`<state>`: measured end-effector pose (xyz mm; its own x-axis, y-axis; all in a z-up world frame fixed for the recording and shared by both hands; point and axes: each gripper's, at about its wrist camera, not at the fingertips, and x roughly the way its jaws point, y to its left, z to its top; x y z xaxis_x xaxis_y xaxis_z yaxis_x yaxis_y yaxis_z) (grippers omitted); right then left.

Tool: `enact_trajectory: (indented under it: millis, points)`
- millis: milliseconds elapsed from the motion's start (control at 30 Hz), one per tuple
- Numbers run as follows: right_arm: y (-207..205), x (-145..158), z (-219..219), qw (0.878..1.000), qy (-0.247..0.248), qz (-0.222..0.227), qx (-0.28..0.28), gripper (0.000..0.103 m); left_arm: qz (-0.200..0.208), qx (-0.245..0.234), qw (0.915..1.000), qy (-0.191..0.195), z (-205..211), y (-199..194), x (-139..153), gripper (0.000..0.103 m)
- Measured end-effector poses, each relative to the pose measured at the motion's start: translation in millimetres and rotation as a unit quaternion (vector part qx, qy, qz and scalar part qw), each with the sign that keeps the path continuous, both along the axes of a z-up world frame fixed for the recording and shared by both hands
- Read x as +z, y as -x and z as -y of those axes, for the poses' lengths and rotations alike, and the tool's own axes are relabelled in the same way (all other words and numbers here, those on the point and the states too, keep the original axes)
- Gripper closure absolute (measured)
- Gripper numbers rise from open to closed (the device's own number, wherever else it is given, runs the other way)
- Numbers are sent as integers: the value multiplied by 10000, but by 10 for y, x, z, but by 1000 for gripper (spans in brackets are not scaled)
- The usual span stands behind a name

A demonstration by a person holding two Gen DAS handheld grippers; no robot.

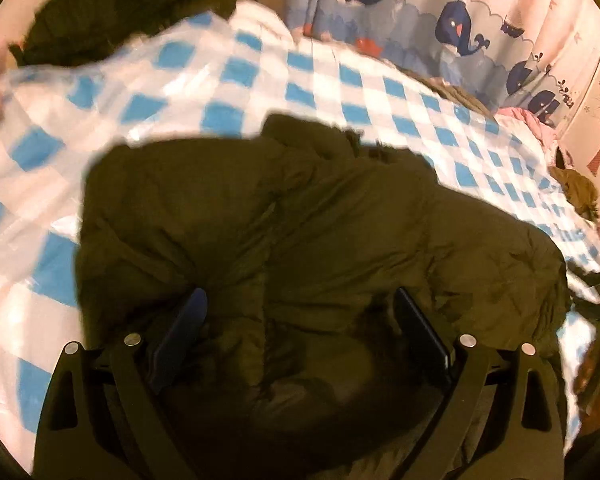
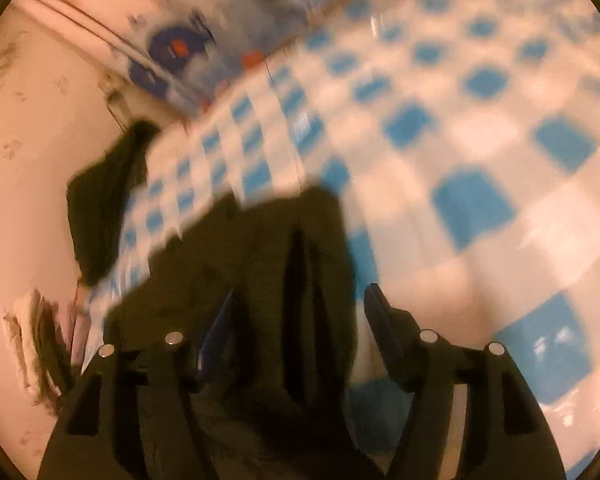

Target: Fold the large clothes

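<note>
A dark olive puffer jacket (image 1: 300, 240) lies bunched on a blue-and-white checked bed cover (image 1: 260, 80). My left gripper (image 1: 300, 300) is open, its blue-padded fingers (image 1: 188, 320) spread wide just above the jacket's near part. In the blurred right wrist view, an edge of the jacket (image 2: 260, 248) lies between the fingers of my right gripper (image 2: 300, 296), which is open. The checked cover (image 2: 480, 140) fills the right of that view.
Another dark garment (image 1: 132, 4) lies at the bed's far left, and it also shows in the right wrist view (image 2: 104, 200). A whale-print curtain (image 1: 440, 20) hangs behind the bed. Pink and brown clothes (image 1: 572, 184) are heaped at the right edge.
</note>
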<state>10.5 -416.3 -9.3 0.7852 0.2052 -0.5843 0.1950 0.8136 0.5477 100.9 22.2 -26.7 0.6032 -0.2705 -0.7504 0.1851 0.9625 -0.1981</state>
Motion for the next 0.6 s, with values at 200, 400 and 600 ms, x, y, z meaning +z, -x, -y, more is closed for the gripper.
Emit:
enact_trajectory:
  millis: [200, 400, 600]
  points:
    - [-119, 234, -741, 9895, 711, 547, 1132, 19, 810, 213, 9898, -1150, 120, 122, 184, 12]
    - [-456, -588, -828, 9818, 759, -1090, 1357, 19, 712, 172, 9855, -1530, 162, 89, 50, 12]
    - [-349, -236, -802, 9878, 773, -633, 1199, 19, 644, 111, 9831, -1709, 208, 73, -56, 12]
